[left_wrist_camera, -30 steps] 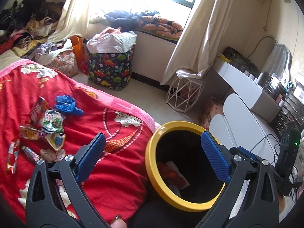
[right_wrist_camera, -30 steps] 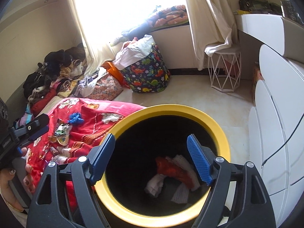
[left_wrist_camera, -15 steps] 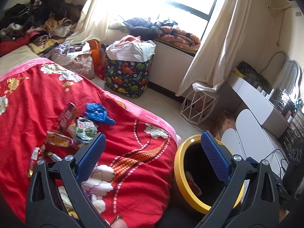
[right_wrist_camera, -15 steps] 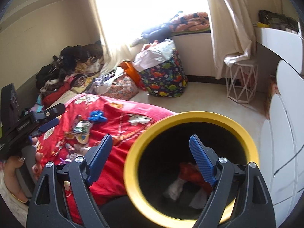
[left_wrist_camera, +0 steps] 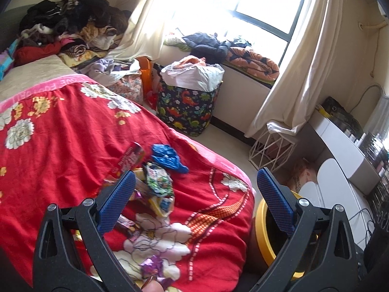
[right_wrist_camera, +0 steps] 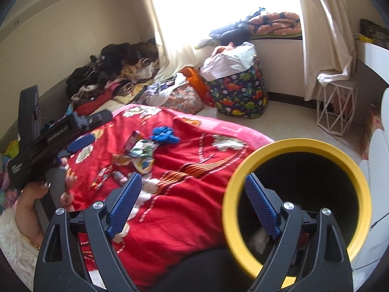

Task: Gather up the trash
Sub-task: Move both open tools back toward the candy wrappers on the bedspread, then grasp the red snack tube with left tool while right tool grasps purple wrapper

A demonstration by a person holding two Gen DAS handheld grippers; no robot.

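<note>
- Both views have swung left, away from the yellow-rimmed bin (right_wrist_camera: 295, 150), toward the wrapper pile (left_wrist_camera: 155, 182) on the red blanket (left_wrist_camera: 60, 146); judged, the next pickup begins.
- Left gripper (left_wrist_camera: 194, 198) and right gripper (right_wrist_camera: 193, 203): jaws spread, empty.
- Only the right view shows the bin interior and the left hand (right_wrist_camera: 42, 194).

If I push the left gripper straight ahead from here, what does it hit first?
Most likely the pile of snack wrappers on the red blanket. The left gripper has its jaws open and empty, aimed just past the pile, with the blue crumpled bag behind it. Depth is unclear.
</note>
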